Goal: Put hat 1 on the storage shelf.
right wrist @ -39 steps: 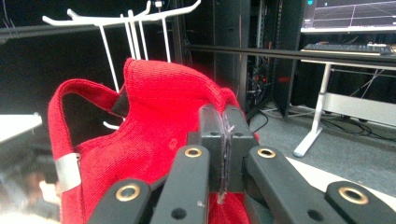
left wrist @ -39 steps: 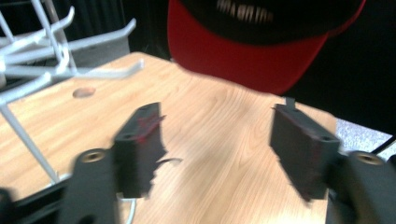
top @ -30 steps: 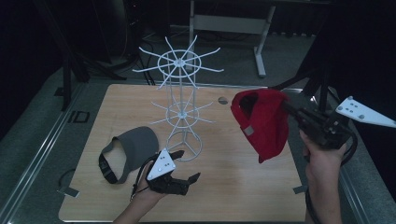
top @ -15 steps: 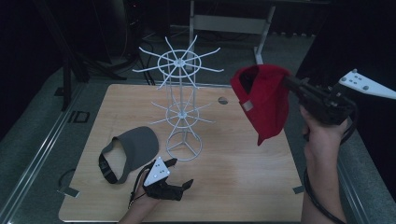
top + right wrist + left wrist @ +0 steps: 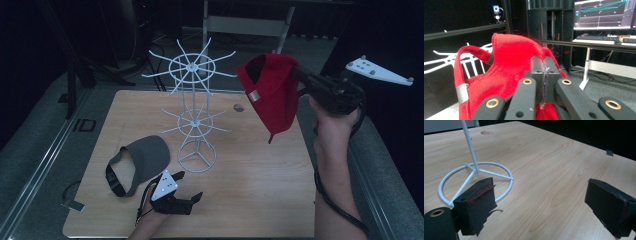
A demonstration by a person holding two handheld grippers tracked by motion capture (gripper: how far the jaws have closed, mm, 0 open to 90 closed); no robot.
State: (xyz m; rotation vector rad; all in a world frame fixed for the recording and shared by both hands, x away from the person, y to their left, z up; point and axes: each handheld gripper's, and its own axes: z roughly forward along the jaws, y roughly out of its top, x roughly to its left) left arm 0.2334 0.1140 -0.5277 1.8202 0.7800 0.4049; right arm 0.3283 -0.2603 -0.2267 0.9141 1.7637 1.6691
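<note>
The red knitted fabric cap [image 5: 272, 92] is clamped between the closed jaws of the right gripper [image 5: 300, 80], hanging below and ahead of them. It should be lifted over a prong of the white wire rack [image 5: 192, 65] and lowered slowly. Compared with a second ago, the cap is held higher. The left gripper [image 5: 192, 187] is kept wide, empty, beside the grey visor [image 5: 142, 157].

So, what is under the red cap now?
The red cap hangs in the air from the right gripper. Below it lies bare wooden table. The cap covers a strip of table behind it.
</note>
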